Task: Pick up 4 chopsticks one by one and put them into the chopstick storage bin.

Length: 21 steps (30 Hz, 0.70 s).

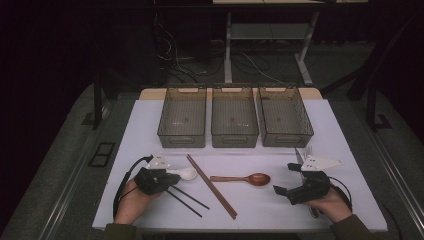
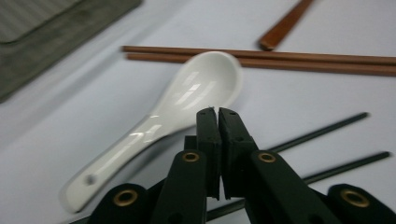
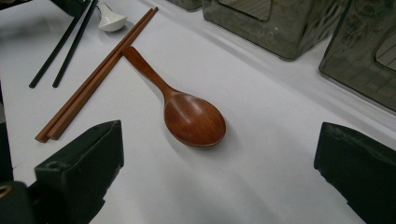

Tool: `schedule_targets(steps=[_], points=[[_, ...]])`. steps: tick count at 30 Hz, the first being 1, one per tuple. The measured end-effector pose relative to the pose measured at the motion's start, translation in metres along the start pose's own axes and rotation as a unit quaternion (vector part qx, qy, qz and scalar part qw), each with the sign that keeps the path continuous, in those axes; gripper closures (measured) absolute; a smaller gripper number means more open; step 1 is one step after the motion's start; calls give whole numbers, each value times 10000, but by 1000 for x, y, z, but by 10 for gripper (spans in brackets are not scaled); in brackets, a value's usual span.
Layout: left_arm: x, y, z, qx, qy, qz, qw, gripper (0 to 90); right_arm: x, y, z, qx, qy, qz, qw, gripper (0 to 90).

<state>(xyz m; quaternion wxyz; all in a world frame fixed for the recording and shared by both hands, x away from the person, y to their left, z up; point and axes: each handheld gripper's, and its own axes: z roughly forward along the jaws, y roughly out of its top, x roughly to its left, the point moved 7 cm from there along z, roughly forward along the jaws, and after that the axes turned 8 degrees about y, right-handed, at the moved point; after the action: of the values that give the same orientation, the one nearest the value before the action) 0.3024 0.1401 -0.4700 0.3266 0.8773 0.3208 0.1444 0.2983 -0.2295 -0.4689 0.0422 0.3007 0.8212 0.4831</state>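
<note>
My left gripper (image 1: 172, 179) (image 2: 218, 112) sits at the front left of the white table (image 1: 280, 210), its jaws shut with nothing between them. Its tips hang just over the neck of a white ceramic spoon (image 1: 186, 173) (image 2: 196, 88) lying flat. My right gripper (image 1: 285, 178) (image 3: 219, 140) rests at the front right, open wide and pointing left at a wooden spoon (image 1: 250, 178) (image 3: 194, 119). A pair of brown chopsticks (image 1: 212, 187) (image 2: 289, 59) (image 3: 98, 74) lies diagonally between the two spoons. Black chopsticks (image 1: 190, 199) (image 2: 327, 133) (image 3: 60, 46) lie by the left gripper.
Three smoky plastic bins (image 1: 182, 120) (image 1: 234, 120) (image 1: 285, 120) stand in a row along the table's far side, apparently with nothing in them. A fork and knife (image 1: 303, 153) lie beside the right gripper. A desk frame and cables stand on the floor behind.
</note>
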Motion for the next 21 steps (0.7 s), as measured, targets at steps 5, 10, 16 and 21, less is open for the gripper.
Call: schedule_targets(steps=[5,10,16,21], points=[[-19,1,6,-24,-297,142,9995,763,1,0,0,6,11,2,10000,13],[-26,-1,8,24,-346,175,9992,748,0,0,0,3,14,4,10000,13],[-8,-7,6,102,8,71,9999,805,0,0,1,20,26,7,10000,13],[14,-12,3,159,324,-63,9993,883,0,0,2,21,16,-4,10000,13]])
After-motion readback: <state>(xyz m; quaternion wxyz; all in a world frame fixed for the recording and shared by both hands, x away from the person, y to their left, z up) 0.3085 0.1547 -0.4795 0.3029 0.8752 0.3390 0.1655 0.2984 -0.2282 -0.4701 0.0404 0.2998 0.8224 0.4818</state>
